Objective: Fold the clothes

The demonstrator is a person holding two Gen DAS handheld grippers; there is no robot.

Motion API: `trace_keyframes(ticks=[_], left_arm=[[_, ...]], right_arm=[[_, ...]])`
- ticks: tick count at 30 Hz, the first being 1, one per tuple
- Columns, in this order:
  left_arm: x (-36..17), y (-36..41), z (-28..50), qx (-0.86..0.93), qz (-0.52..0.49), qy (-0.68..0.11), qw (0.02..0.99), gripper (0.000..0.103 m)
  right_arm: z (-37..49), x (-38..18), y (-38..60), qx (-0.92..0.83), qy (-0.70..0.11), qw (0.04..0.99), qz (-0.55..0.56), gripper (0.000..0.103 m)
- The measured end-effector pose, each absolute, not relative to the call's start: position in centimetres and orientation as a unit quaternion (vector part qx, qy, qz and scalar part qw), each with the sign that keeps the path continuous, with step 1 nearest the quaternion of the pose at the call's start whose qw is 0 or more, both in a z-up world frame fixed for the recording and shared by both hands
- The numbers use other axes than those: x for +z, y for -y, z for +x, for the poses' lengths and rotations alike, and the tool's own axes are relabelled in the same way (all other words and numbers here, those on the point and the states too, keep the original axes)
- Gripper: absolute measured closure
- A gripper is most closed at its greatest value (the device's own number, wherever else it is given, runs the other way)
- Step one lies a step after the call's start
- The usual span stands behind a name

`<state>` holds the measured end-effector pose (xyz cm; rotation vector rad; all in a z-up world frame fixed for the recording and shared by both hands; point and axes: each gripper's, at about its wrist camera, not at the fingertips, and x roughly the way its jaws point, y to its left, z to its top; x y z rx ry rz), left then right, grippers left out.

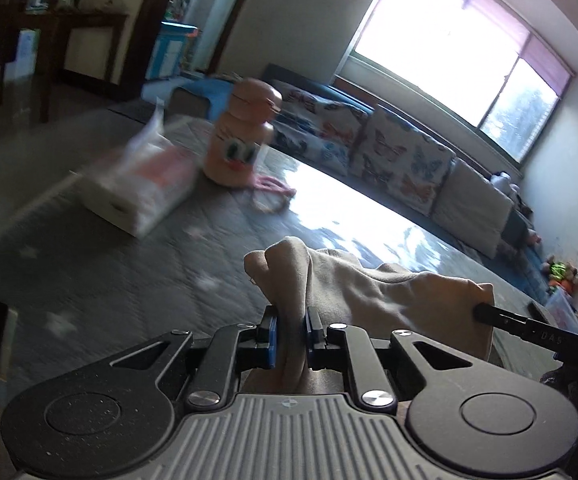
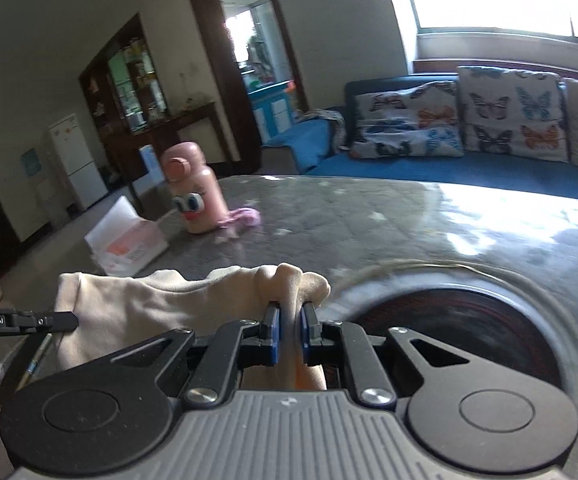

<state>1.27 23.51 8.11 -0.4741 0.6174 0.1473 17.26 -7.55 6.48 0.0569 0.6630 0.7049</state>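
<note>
Beige knit garment, soft and limp, gathered in ridges between two hand-held grippers above a grey quilted table cover; judged light, floppy and unlikely to slip through rubber pads, best taken at hems or corners so that the cloth hangs flat.

Left gripper: jaws clenched on a bunched fold of the garment, blue pads pressing the cloth from both sides; a knuckle of fabric stands up just beyond the tips.

Right gripper: jaws nearly closed, likewise grasping a pinched ridge of the same garment; cloth spans from it across to the left gripper, whose black finger shows at the left edge of the right wrist view.

Round dark opening in the table, just beside the right gripper, contents blurred; cannot tell what it is.

Pen-like stick below the garment at lower left of the right wrist view; detail too small to tell.

Middle ground, well apart from the garment: white and pink tissue pack; pink bottle with cartoon eyes, upright; pink cloth scrap touching the bottle's base.

Far ground: blue sofa bearing butterfly-print cushions; bright window; dark wooden cabinet; white fridge.
</note>
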Motion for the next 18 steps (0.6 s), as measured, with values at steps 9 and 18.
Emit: trace_keyframes(ticks=[9,18], left_arm=[[6.0,-27.9,2.2,0.135,-0.211,-0.338,0.907,0.083],[5.3,-28.4,2.2,0.165,-0.179,-0.334,0.910,0.071]], right_arm=[[19.6,4.5,1.4,0.368,-0.347,0.862,0.016,0.093],[20.7,3.0,-0.4,0.341,-0.348,0.873,-0.024,0.091]])
